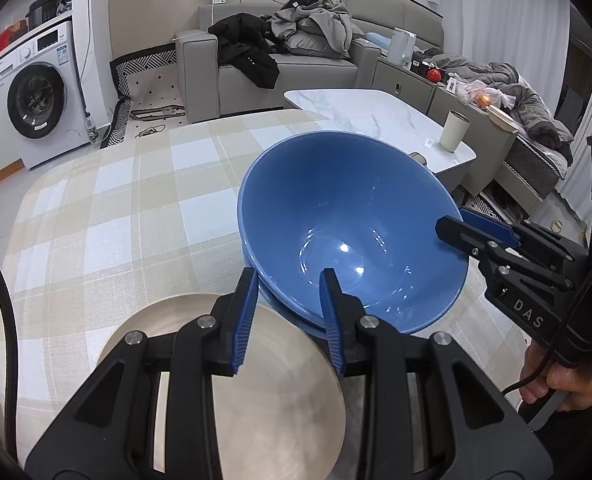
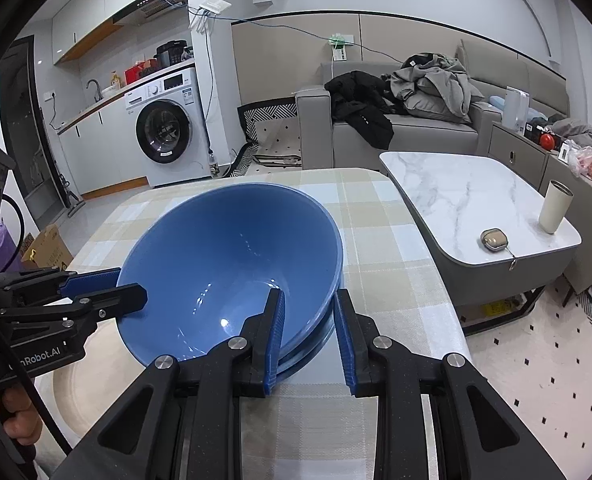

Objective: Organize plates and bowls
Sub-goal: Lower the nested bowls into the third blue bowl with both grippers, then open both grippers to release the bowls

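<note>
Two blue bowls [image 1: 336, 200] [image 2: 224, 240] are nested one inside the other and tilted above the checked tablecloth [image 1: 136, 200]. My left gripper [image 1: 288, 276] is shut on their near rim, one finger inside and one outside. My right gripper [image 2: 311, 296] is shut on the opposite rim in the same way. Each gripper shows in the other view: the right gripper [image 1: 452, 228] at the bowls' right edge, the left gripper [image 2: 132, 288] at their left edge. A beige plate [image 1: 256, 380] [image 2: 88, 380] lies on the cloth under the left gripper. The bowls overlap its edge; whether they touch it I cannot tell.
A marble coffee table [image 2: 456, 200] stands to the right with a cream cup [image 2: 554, 208] and a small case [image 2: 494, 239] on it. Behind are a grey sofa [image 2: 416, 132] piled with clothes and a washing machine [image 2: 164, 128]. A hand [image 1: 556, 384] holds the right gripper's handle.
</note>
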Demonstrator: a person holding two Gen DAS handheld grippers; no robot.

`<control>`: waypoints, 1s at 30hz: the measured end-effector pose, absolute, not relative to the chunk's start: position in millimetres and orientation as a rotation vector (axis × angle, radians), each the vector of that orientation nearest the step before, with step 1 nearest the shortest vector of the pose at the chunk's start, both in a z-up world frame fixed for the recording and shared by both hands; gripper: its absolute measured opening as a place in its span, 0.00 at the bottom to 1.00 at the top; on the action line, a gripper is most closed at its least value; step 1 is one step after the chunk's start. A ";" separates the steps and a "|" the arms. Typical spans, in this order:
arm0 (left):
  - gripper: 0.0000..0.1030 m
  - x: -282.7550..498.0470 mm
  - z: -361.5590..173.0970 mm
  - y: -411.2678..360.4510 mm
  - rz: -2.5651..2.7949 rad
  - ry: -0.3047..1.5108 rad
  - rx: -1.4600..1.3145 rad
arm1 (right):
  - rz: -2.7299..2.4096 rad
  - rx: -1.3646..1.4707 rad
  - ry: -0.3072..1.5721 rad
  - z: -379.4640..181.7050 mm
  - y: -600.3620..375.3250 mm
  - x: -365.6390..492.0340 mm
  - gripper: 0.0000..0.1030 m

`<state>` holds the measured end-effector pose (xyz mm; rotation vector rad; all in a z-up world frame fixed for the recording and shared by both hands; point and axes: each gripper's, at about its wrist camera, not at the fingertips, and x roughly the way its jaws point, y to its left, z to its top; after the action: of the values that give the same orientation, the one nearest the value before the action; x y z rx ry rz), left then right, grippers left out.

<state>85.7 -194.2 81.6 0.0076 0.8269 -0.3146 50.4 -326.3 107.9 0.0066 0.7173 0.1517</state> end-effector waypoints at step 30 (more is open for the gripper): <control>0.43 112.1 56.0 -167.8 -0.334 0.865 -0.124 | 0.123 0.005 0.768 96.9 -328.6 58.8 0.27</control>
<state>112.1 -167.8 56.0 -0.1236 0.8651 -0.3343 58.8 -328.6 96.9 0.0050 0.7685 0.1232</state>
